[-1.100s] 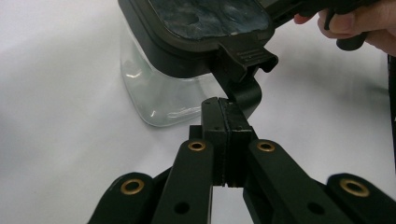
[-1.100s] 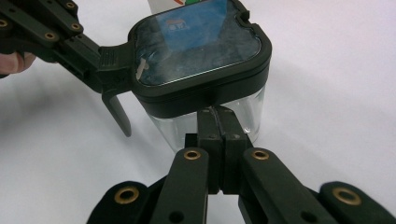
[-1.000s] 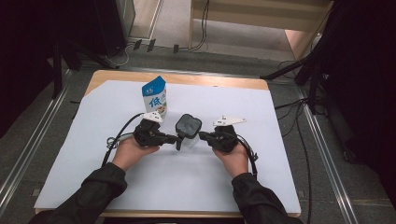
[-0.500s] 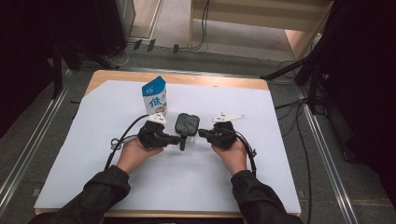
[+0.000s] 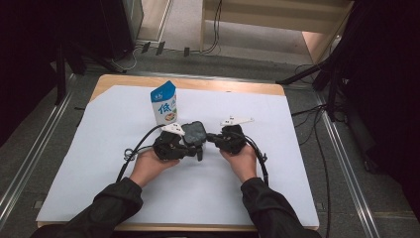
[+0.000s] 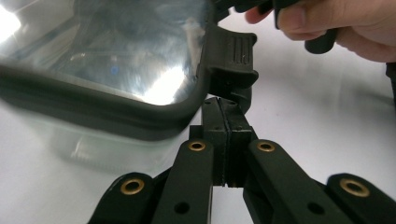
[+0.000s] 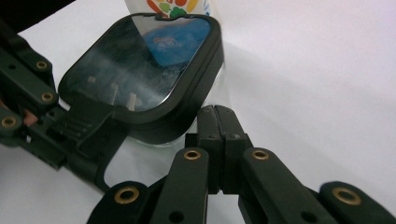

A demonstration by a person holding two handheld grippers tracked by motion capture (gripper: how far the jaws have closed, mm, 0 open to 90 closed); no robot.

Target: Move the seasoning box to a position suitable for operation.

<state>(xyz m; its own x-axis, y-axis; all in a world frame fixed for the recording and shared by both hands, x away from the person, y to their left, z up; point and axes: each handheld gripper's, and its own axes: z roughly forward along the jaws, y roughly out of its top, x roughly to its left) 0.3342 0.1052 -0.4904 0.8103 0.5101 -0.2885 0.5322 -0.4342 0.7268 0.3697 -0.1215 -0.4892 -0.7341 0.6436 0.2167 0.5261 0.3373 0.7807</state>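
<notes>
A clear box with a dark lid (image 5: 194, 131) stands on the white sheet between my two grippers. The lid (image 6: 116, 56) is glossy, and its side clasp (image 6: 232, 59) sits just beyond the tips of my left gripper (image 6: 224, 109), whose jaws are pressed together with nothing between them. My right gripper (image 7: 217, 117) is shut too, its tips against the lid's rim (image 7: 187, 116) on the opposite side. From above, the left gripper (image 5: 198, 150) and the right gripper (image 5: 210, 138) point at each other across the box.
A blue and white carton (image 5: 164, 103) stands upright just behind the box, and its reflection shows in the lid (image 7: 140, 65). The white sheet (image 5: 277, 163) covers the wooden table. Cables trail from both grippers, and the table edges lie left and right.
Hardly anything differs: both hands and the box stay in nearly the same place, and both grippers remain shut.
</notes>
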